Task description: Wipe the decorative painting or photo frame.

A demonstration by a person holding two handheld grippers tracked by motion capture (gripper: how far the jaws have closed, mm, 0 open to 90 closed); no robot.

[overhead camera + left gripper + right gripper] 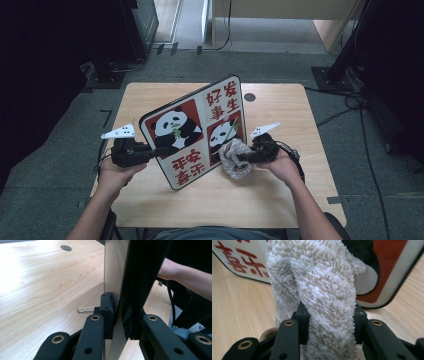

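Fingers (pixel 303 315) pinch cloth (pixel 322 290) against board (pixel 197 127) over wooden table (pixel 280 200).

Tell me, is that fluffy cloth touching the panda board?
Touching. The right gripper view shows the fluffy cloth pressed flat against the panda board, no gap.

Wooden table (pixel 280 200), grey carpet floor (pixel 55 165), cables (pixel 350 102)
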